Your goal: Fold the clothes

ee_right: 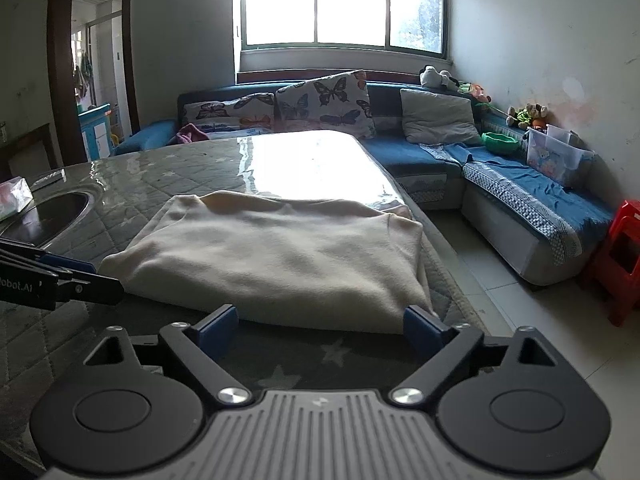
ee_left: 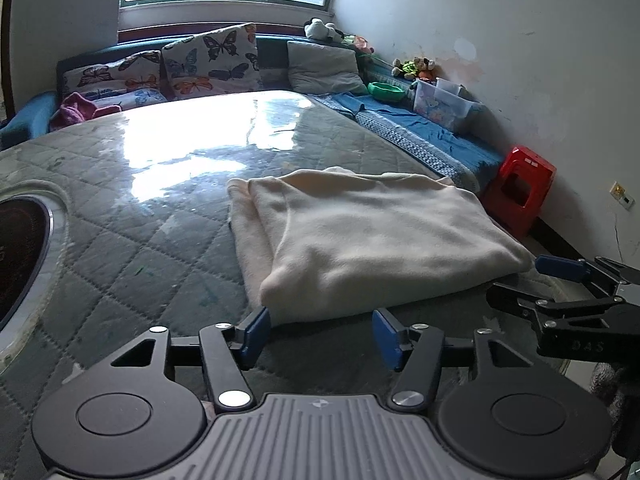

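A cream garment (ee_left: 360, 240) lies folded into a thick rectangle on the quilted, glass-topped table (ee_left: 160, 240); it also shows in the right wrist view (ee_right: 276, 256). My left gripper (ee_left: 320, 330) is open and empty, its blue pads just short of the garment's near edge. My right gripper (ee_right: 320, 322) is open and empty at the garment's near right corner. The right gripper also shows at the right of the left wrist view (ee_left: 532, 280), beside the garment. The left gripper shows at the left of the right wrist view (ee_right: 92, 276).
A round inset burner (ee_left: 20, 252) sits in the table at the left. A tissue pack (ee_right: 14, 196) lies beyond it. A blue corner sofa (ee_right: 520, 184) with butterfly cushions, a green bowl and a plastic box runs behind and right. A red stool (ee_left: 520, 192) stands by the wall.
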Available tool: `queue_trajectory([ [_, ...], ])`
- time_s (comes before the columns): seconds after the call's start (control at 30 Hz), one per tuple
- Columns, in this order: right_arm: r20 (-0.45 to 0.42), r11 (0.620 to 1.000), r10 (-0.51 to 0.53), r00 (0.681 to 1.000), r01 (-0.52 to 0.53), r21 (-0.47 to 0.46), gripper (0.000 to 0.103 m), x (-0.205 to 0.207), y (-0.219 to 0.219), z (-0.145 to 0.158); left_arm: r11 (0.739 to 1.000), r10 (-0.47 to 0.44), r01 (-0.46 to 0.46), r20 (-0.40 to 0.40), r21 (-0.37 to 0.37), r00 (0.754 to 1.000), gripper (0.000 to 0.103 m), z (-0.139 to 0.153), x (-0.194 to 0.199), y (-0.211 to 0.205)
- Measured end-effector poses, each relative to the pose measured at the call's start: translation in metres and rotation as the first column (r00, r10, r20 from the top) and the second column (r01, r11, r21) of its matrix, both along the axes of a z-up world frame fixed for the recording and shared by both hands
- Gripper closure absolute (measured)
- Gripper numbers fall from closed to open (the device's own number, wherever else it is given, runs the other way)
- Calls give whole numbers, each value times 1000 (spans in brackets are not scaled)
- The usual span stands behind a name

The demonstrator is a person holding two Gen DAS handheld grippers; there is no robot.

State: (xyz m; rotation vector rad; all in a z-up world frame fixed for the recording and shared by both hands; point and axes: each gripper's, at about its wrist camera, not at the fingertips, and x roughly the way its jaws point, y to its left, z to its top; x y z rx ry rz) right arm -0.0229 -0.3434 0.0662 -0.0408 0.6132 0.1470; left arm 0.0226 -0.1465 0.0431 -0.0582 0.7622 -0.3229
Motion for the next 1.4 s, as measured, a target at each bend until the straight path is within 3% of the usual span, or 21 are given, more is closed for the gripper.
queue_trajectory([
  [0.33,5,1000,9,1000,-9,-22,0,-10,16,2,999,22,-22,22,23,1000,27,1,-16,14],
  [0.6,-6,1000,-1,1000,1,-21,0,-16,21,-1,999,20,-22,34,41,999,11,0,-28,17],
  [0.9,-17,1000,-8,1000,8,-17,0,-23,23,-4,998,19,-21,39,53,999,1,-2,-40,19],
  [1.4,-20,1000,-10,1000,10,-6,0,-23,27,-8,997,27,-28,24,78,999,0,-5,-44,14],
])
